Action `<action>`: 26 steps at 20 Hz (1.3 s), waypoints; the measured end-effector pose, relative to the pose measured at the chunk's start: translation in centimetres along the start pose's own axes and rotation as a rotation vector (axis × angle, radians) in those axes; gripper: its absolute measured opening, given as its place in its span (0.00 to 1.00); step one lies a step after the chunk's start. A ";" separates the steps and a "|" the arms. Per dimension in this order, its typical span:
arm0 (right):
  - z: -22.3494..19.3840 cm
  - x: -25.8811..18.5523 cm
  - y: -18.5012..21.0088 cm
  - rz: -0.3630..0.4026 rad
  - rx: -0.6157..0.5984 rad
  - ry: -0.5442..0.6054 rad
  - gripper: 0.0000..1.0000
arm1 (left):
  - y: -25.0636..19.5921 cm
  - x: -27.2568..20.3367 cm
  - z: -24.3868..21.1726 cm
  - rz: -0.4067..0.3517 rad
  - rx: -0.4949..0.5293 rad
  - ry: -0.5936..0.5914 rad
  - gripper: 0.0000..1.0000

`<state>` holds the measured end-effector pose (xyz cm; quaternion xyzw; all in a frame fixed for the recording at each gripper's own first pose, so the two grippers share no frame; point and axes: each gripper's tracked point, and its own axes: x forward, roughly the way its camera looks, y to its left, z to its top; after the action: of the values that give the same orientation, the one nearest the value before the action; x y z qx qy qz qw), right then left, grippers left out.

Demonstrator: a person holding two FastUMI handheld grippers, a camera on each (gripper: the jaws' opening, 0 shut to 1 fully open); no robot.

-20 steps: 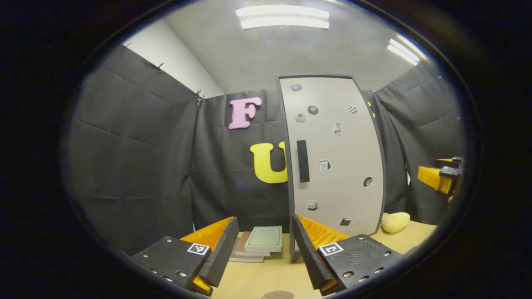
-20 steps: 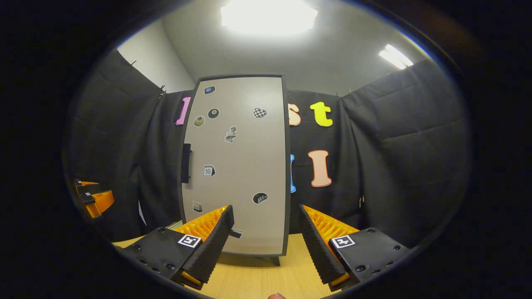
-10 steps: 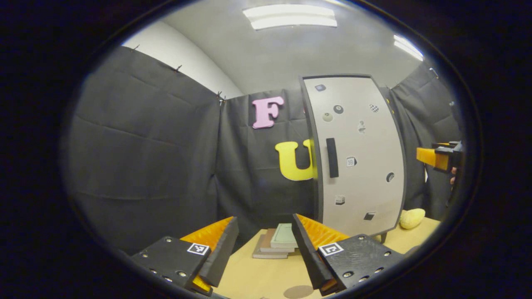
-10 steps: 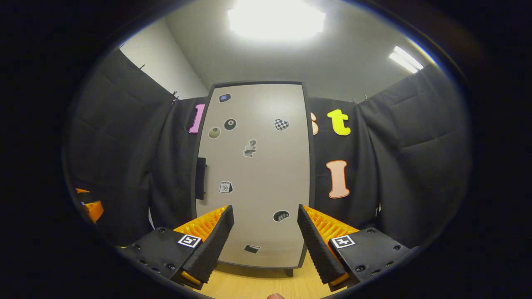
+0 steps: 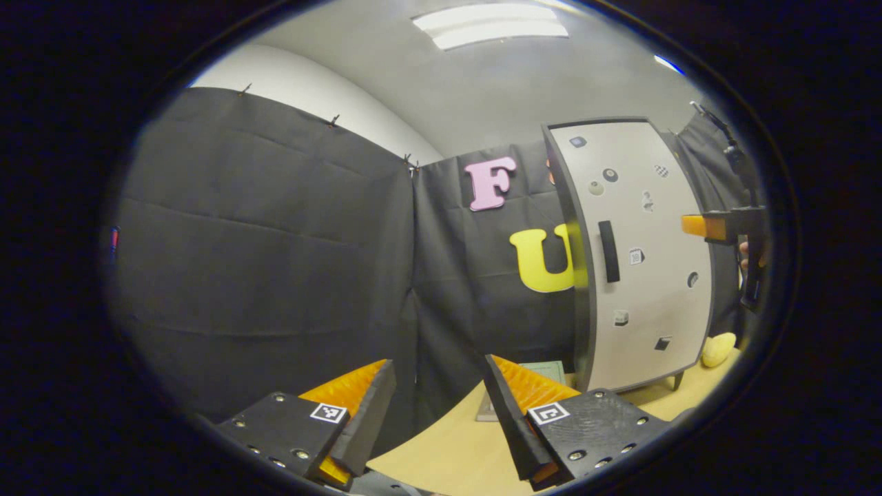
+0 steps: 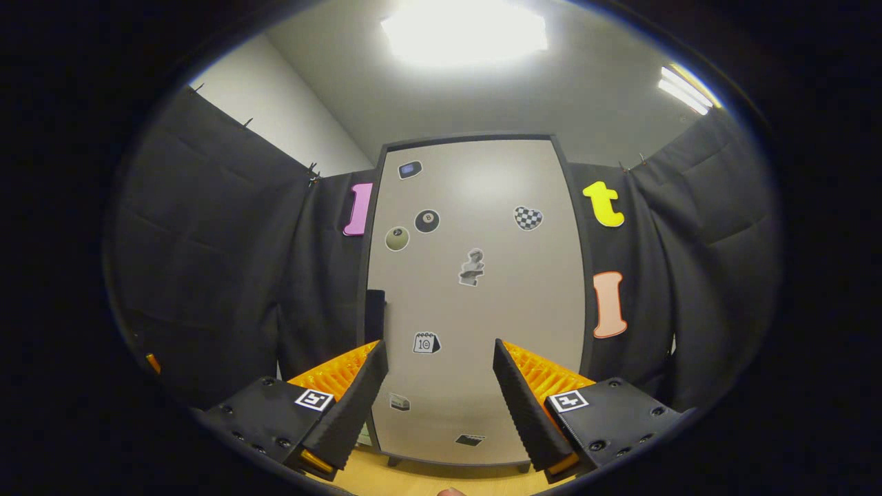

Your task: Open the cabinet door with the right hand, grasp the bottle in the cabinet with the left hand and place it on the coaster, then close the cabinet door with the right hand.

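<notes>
A tall pale cabinet (image 6: 475, 296) with a dark frame and several small stickers stands on the wooden table, its door shut. Its dark vertical handle (image 6: 375, 314) runs along the door's left edge. My right gripper (image 6: 437, 386) is open and faces the door from close by, a little right of the handle. In the left gripper view the cabinet (image 5: 641, 275) stands at the right with its handle (image 5: 608, 251), and the right gripper (image 5: 716, 227) hangs in front of the door. My left gripper (image 5: 437, 406) is open, empty, pointing at the booth wall left of the cabinet.
A stack of books (image 5: 544, 372) lies on the wooden table (image 5: 441, 455) left of the cabinet's foot. A yellow lumpy object (image 5: 718, 349) rests on the table to the cabinet's right. Black cloth walls close in behind and on both sides.
My right gripper has come closer to the cabinet door, which looms larger. The left gripper has swung to the left, so the cabinet slid to the right of its view and the brown coaster left it.
</notes>
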<state>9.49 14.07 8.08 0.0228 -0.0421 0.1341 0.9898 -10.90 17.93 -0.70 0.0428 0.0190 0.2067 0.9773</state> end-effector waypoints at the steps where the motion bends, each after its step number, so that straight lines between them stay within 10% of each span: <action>1: 0.1 0.8 0.6 0.010 0.003 0.004 0.97 | 0.6 -0.1 0.0 0.017 0.006 0.001 0.77; 26: -4.6 16.3 9.4 0.030 -0.032 0.164 0.98 | 12.6 -3.3 -3.5 0.271 0.050 0.063 0.77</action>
<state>23.01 27.70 5.29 -0.0048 0.0365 0.1497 0.9881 -19.18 28.29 -2.96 0.0629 0.0488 0.3377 0.9379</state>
